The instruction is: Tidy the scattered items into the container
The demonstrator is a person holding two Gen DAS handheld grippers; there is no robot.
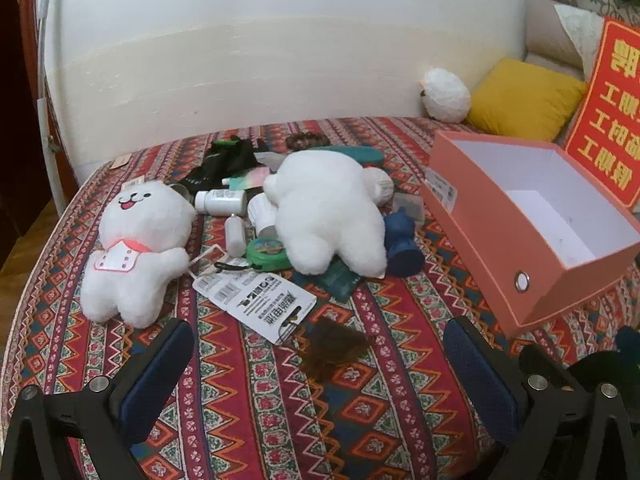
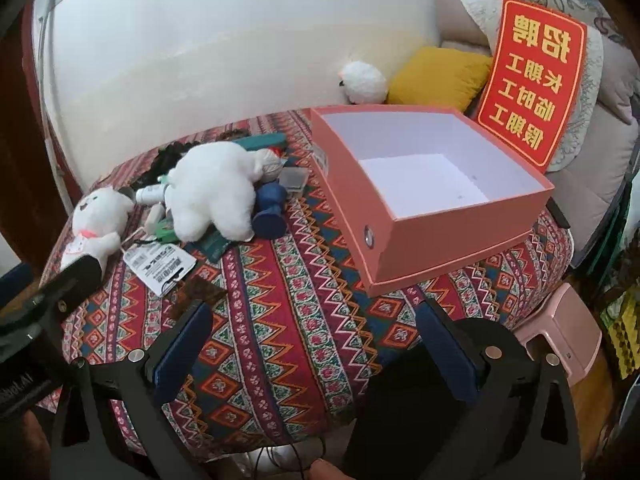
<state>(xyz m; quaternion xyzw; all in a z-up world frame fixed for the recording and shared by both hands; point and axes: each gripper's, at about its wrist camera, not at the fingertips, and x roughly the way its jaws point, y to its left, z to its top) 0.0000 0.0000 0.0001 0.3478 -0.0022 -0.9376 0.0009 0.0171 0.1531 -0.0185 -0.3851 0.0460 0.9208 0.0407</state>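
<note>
An empty pink box [image 1: 496, 224] [image 2: 420, 240] sits open on the patterned cloth at the right. Left of it lies a heap: a face-down white plush [image 1: 328, 208] [image 2: 212, 188], a smiling white plush with a bib [image 1: 136, 240] [image 2: 100, 216], white bottles [image 1: 220, 201], a green round tin [image 1: 267, 252], a blue dumbbell-shaped toy [image 1: 402, 242] [image 2: 272, 210], a white battery card [image 1: 256, 300] [image 2: 160, 266] and a brown hair clip [image 1: 332, 344] [image 2: 196, 292]. My left gripper [image 1: 320, 364] hangs open, near the clip. My right gripper [image 2: 316, 344] is open over bare cloth.
A patterned cloth [image 2: 304, 292] covers the rounded surface; its edge drops off in front. At the back are a white wall, a white fluffy ball [image 1: 446, 94], a yellow cushion [image 1: 524, 98] and a red sign [image 2: 532, 80]. A pink stool [image 2: 560, 344] stands lower right.
</note>
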